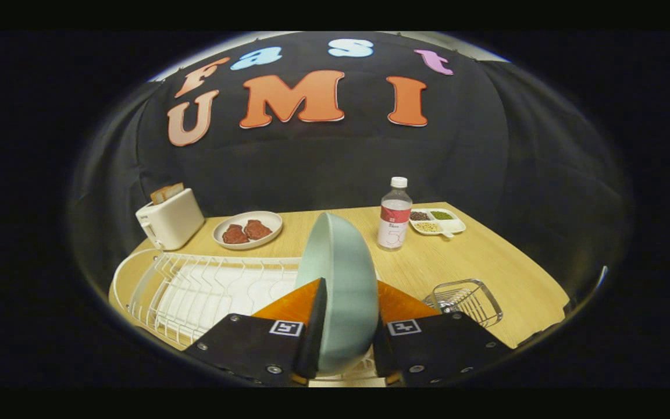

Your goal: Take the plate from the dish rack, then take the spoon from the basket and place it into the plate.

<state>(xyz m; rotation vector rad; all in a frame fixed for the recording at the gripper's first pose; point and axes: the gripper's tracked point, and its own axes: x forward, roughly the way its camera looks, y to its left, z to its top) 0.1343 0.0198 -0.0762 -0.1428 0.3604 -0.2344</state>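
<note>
Holding the pale green plate on edge, the gripper has its two fingers pressed against the plate's opposite faces, so the jaws stand narrow and clamped on it. The plate rises upright between the fingers, above the near end of the white wire dish rack; whether its lower rim is clear of the rack's wires cannot be told, since the fingers hide it. The wire basket sits on the wooden table just beyond the right finger; a spoon inside it cannot be made out.

The step in hand looks like carrying the plate out of the rack and setting it down. To do that well, lift straight up until the rim clears the prongs, then swing toward the bare wood between rack and basket. Tip the plate flat before releasing, since an upright plate let go would roll or topple. Keep well clear of the water bottle, which is tall and easy to knock. The toaster, the dish of meat and the divided tray stand farther back.
</note>
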